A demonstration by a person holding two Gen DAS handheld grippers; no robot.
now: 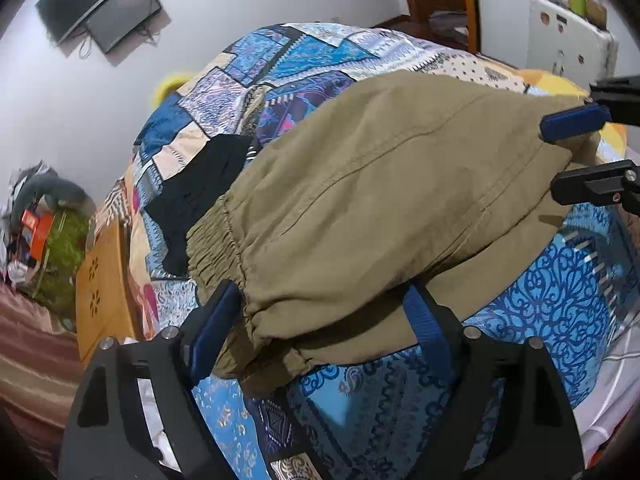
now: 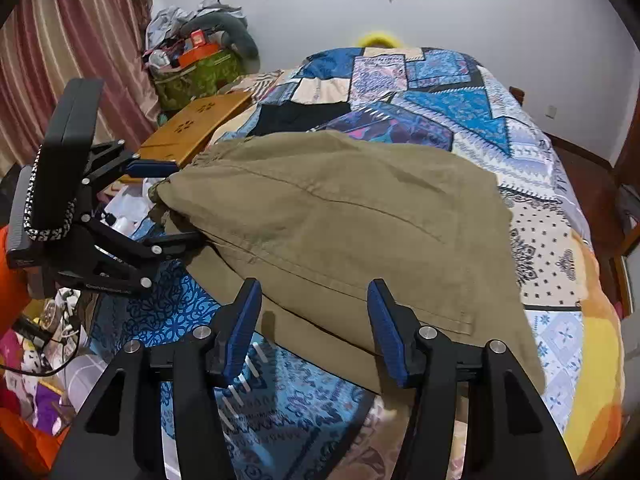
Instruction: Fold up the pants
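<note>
Khaki pants (image 1: 360, 208), folded, lie on the patchwork bedspread (image 1: 560, 308). Our left gripper (image 1: 324, 316) straddles the elastic waistband end, jaws apart, not pressing. Our right gripper (image 2: 316, 320) stands apart at the opposite end. Black garment (image 1: 200, 204) beyond the left gripper.

The folded khaki pants (image 2: 344, 216) are covering the near middle of the patchwork quilt (image 2: 448, 80), leaving open quilt lying free beyond them and along the near edge. A black garment (image 2: 296, 116) is lying just behind the pants. A wooden lap desk (image 2: 200, 124) is blocking the bed's far-left side, and a heaped green bag (image 2: 192, 76) is crowding the curtain (image 2: 60, 40) corner.
</note>
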